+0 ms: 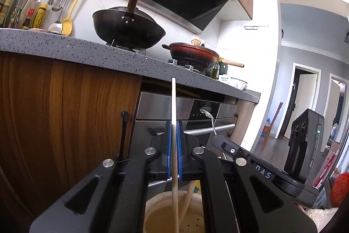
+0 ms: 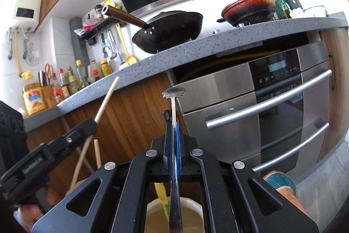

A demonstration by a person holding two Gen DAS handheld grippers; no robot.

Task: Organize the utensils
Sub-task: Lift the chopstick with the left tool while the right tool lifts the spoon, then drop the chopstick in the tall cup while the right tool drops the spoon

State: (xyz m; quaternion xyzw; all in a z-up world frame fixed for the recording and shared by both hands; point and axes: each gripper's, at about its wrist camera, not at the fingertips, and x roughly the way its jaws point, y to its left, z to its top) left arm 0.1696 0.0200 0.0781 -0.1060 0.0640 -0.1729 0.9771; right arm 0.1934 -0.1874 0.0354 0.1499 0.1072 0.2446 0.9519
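Chopstick (image 1: 173, 123) upright in L jaws, spoon (image 2: 173, 115) likewise.

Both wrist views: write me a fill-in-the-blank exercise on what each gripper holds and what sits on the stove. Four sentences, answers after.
1. The left gripper is shut on a pale wooden ____.
2. The right gripper is shut on a metal utensil with a ____ edge at its top end.
3. Below both grippers stands a cream utensil holder, its mouth facing ____.
4. On the stove, the black wok has a ____ handle.

Answers: chopstick; scalloped; up; brown
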